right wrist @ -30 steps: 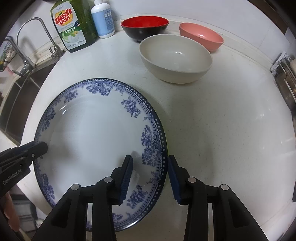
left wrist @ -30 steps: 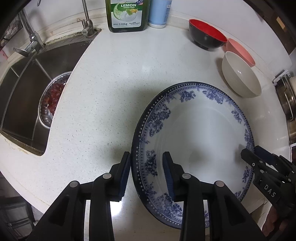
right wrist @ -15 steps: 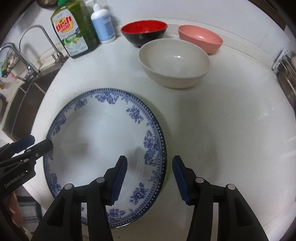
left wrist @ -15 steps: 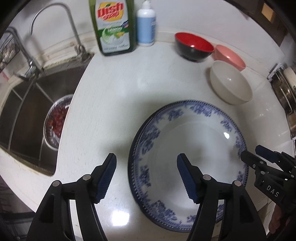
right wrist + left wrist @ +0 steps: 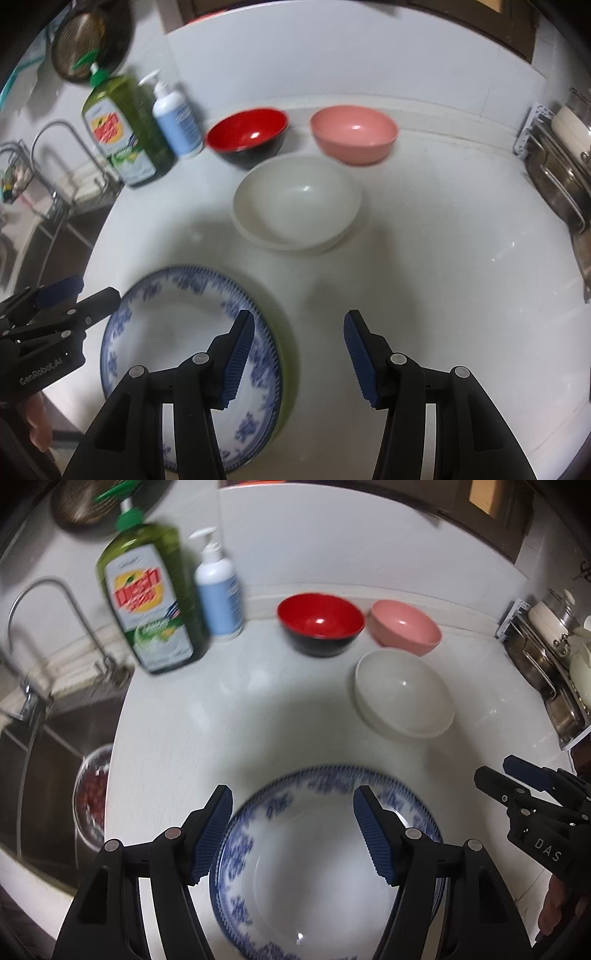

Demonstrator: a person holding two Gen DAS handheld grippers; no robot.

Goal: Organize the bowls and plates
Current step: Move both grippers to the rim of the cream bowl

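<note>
Left tongs [image 5: 293, 829] spread wide, gripping nothing, raised above the plate [image 5: 314, 867], which lies flat on the white surface [image 5: 258, 709] at its near edge. Right tongs [image 5: 299, 356] likewise wide and empty, above the plate's right rim and bare surface. White bowl [image 5: 297, 201], red bowl [image 5: 247, 131] and pink bowl [image 5: 354, 133] stand beyond.

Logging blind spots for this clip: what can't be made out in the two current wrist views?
- Blue floral plate: near rim cut off by the bottom edge and left gripper in the left view; pattern blurred.
- Dish soap bottle: label blurred in both views.
- Red contents of the metal bowl in the sink: too blurred to identify.
- Right gripper: open, empty.
</note>
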